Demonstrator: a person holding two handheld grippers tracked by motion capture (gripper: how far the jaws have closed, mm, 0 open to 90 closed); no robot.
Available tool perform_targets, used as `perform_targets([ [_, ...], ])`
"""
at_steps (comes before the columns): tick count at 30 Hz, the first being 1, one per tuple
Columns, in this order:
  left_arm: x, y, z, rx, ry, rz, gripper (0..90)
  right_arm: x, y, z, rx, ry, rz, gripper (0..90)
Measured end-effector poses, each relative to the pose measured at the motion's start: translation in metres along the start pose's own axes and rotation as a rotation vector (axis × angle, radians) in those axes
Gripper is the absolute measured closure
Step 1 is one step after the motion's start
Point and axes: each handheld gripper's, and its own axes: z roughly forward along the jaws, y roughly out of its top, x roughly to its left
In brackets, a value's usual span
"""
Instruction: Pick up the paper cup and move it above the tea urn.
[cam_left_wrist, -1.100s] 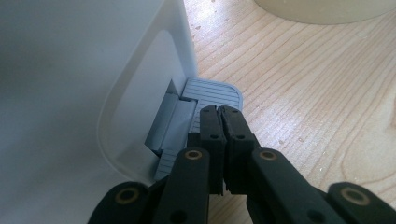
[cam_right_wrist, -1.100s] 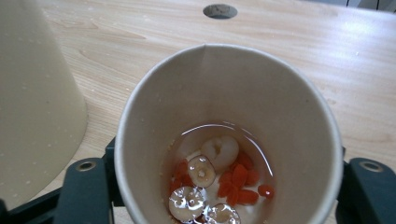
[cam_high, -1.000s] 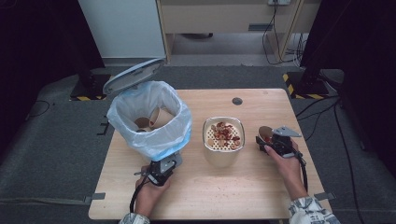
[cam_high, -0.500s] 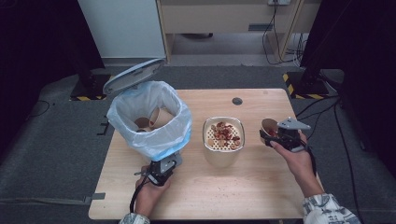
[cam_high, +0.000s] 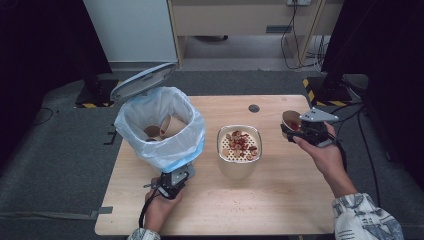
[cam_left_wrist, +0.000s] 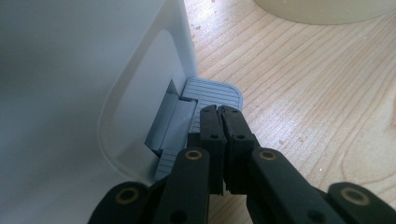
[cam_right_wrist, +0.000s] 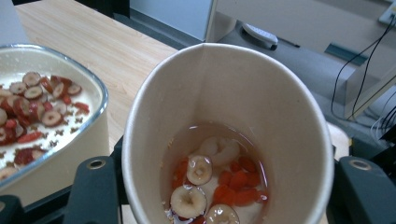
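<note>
Because the paper cup (cam_right_wrist: 224, 135) is thin-walled and partly filled with liquid, sliced dried fruit and red berries, it will likely handle as light but soft: squeeze too hard and the wall buckles, tip it early and the liquid spills. The safest hold looks to be on the side wall below the rim, across its width, which is where the right claw (cam_high: 295, 129) has it. Its jaws have just been closing, with the cup between them, and now pinch the cup from both sides, holding it clear of the tabletop (cam_high: 280, 200) at the right side, to the right of the cream strainer bowl (cam_high: 239, 150) that already carries fruit pieces on its perforated insert.

On the near left, the left claw (cam_left_wrist: 220, 122) is pressed fully together, nothing between its jaws, and its tips rest on the grey pedal (cam_left_wrist: 212, 93) at the foot of the white pedal bin (cam_high: 160, 130). The bin's lid (cam_high: 142, 81) stands raised, and used cups lie inside its blue-white liner. The pedal is stiff plastic, so it should take firm downward pressure without trouble.
</note>
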Motion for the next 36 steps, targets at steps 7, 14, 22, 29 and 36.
perform_targets([
  [7,0.001,0.0,0.0,0.0,-0.004,-0.001,87.4,0.007,0.026,0.005,-0.009,0.021,-0.048,36.7],
  [14,0.0,0.0,0.0,0.003,-0.001,-0.001,87.4,0.015,0.04,0.013,0.001,0.031,-0.086,36.9],
  [22,0.0,0.0,0.0,0.005,-0.002,-0.002,87.4,0.017,0.053,0.013,-0.014,0.039,-0.112,36.9],
  [29,0.001,0.0,0.0,0.002,-0.007,-0.028,87.4,0.017,0.058,0.018,-0.017,0.049,-0.136,36.9],
  [36,0.001,0.0,0.0,0.0,-0.005,-0.016,87.4,0.012,0.07,0.024,-0.022,0.061,-0.201,37.1],
])
